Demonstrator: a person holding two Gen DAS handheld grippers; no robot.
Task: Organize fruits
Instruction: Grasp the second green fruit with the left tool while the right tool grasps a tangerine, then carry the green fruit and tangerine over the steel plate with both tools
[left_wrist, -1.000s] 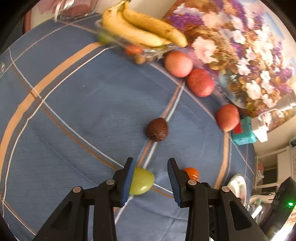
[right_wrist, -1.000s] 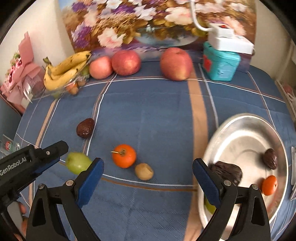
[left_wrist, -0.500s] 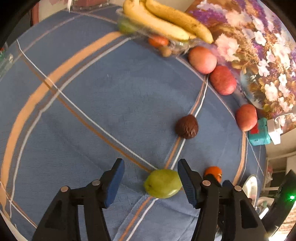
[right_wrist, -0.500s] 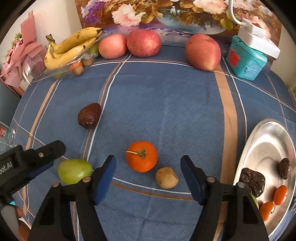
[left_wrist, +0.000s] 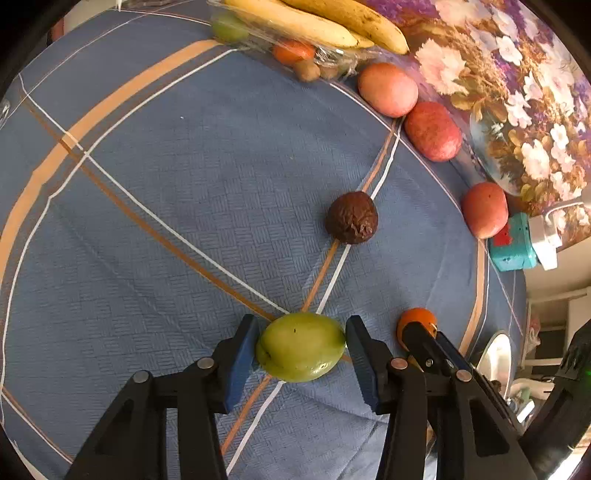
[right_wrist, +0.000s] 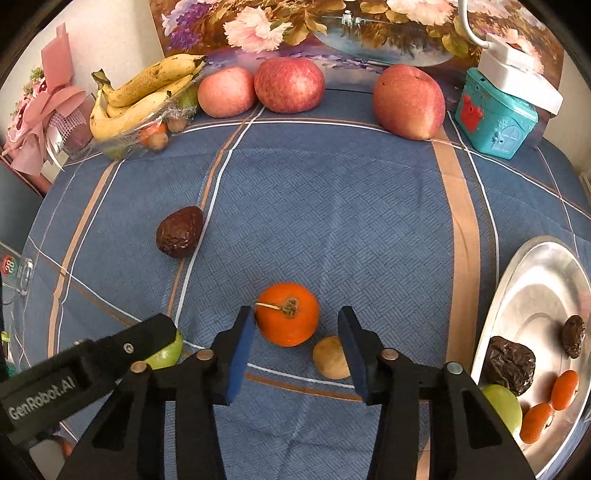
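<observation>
Green fruit (left_wrist: 301, 347) lies on my blue tablecloth (left_wrist: 184, 184), bracketed by my left gripper (left_wrist: 301, 354), pads at both sides, grip unconfirmed. My right gripper (right_wrist: 295, 347) is spread, flanking the orange fruit (right_wrist: 287, 314).

Green fruit (left_wrist: 301, 346) on cloth; orange fruit (right_wrist: 287, 314) beside.

Both grippers have black angular arms, silver round screws, blue flat pads (right_wrist: 240, 354), white "GenRobot.AI" lettering.
</observation>
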